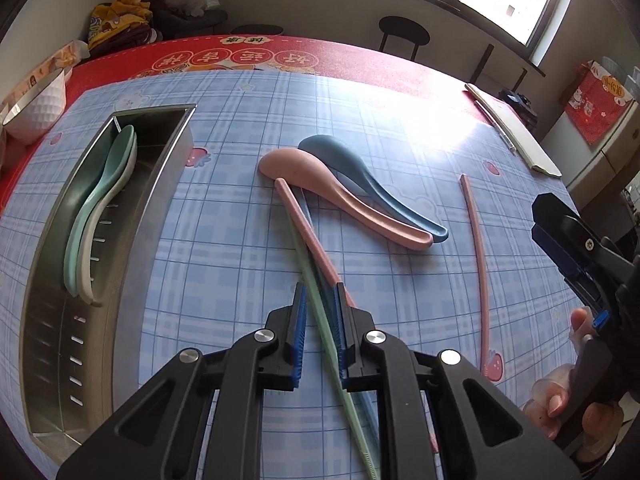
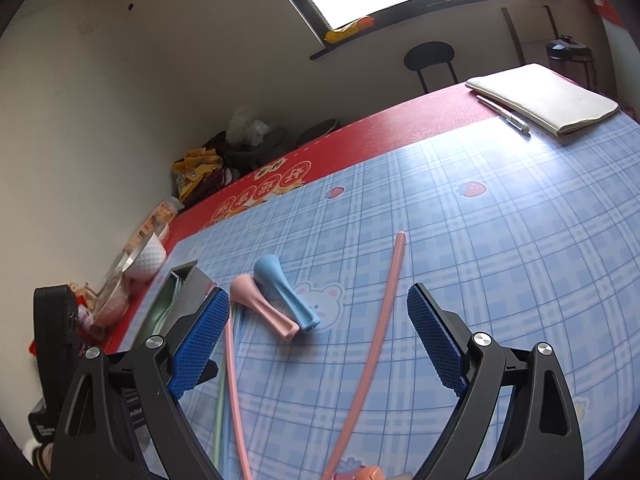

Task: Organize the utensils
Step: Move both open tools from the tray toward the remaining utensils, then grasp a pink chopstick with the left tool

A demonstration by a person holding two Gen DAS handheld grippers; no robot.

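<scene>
The table (image 1: 248,92) carries red cloth printed with Chinese characters I cannot read. A steel tray (image 1: 168,168) near its left edge holds two spoons (image 1: 100,208). Left hand-held gripper (image 1: 320,332) clamps a green chopstick (image 1: 316,312); right hand-held gripper (image 2: 320,340) stands apart above a pink chopstick (image 2: 380,312).

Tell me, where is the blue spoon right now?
In the left wrist view, the blue spoon lies upside down on the checked mat near the middle, pressed alongside the pink spoon, to the right of the metal tray.

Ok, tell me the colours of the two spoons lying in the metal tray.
Mint green spoon and white spoon, in the metal tray; left wrist view shows them best.
</scene>
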